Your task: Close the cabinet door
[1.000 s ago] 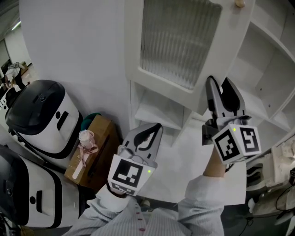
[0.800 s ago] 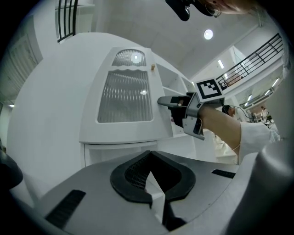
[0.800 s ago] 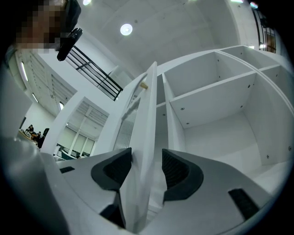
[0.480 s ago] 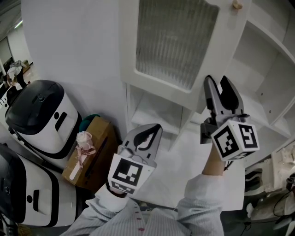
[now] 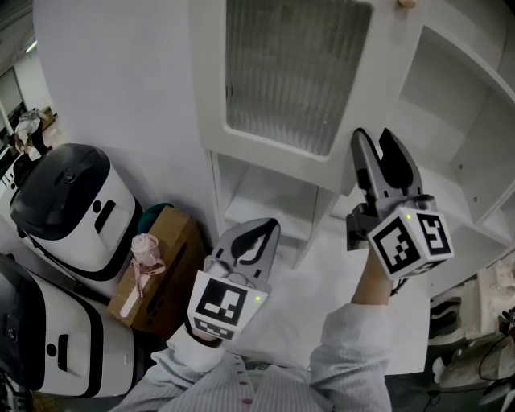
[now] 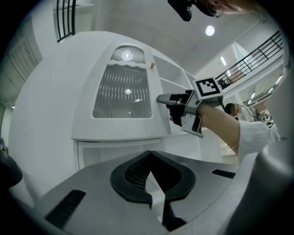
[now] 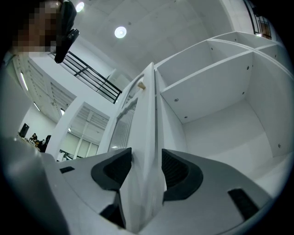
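Observation:
The white cabinet door [image 5: 265,157] with its ribbed glass pane stands swung out from the open cabinet [image 5: 451,121]. A small wooden knob [image 5: 405,2] sits at its top corner. My right gripper [image 5: 372,137] points up at the door's lower free edge. In the right gripper view the door edge [image 7: 149,114] runs between the jaws of the right gripper [image 7: 146,158], which stand spread wide. My left gripper [image 5: 273,224] hangs lower left, shut on nothing, aimed at the door front [image 6: 121,98]; its tips [image 6: 150,153] meet.
White cabinet shelves [image 7: 220,105] lie open to the right of the door. Lower shelves [image 5: 257,197] sit beneath it. On the floor at left are white appliances with black lids [image 5: 68,201] and a cardboard box [image 5: 165,257] with a pink flower [image 5: 143,245].
The door has shifted leftward in the head view, and both grippers have drifted slightly left with it. The right jaws look a little wider than a second ago.

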`<state>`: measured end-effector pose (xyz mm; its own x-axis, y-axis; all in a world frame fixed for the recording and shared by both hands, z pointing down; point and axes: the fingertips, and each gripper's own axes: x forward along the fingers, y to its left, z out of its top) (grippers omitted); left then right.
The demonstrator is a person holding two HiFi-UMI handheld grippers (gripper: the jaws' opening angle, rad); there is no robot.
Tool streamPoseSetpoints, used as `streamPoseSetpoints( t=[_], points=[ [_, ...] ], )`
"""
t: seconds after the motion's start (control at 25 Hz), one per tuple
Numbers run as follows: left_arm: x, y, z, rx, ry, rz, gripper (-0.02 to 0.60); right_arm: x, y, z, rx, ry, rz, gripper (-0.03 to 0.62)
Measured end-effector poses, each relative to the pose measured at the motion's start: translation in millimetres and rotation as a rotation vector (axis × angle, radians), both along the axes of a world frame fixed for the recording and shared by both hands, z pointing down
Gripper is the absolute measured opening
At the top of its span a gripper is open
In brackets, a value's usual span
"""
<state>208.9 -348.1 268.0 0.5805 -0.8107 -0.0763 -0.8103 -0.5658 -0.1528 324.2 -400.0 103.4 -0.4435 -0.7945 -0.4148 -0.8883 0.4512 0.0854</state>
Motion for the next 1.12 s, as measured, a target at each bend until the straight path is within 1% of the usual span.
streamPoseSetpoints(
  t=[0.12, 0.32, 1.12],
  points=[
    [0.6, -5.0, 4.3, -0.015, -0.013, -0.008, 0.011, 2.9, -6.8, 0.5, -0.003, -0.015, -0.018, 0.185],
    [-0.2, -11.2, 2.8, -0.011, -0.017, -0.026, 0.011, 6.3, -16.4, 1.2, -0.009, -0.033, -0.032, 0.184],
    [11.9, -10.1, 4.8, -0.013, -0.037, -0.023, 0.011, 10.2, -29.8, 2.9, -0.021, -0.059, -0.060, 0.184]
  ],
)
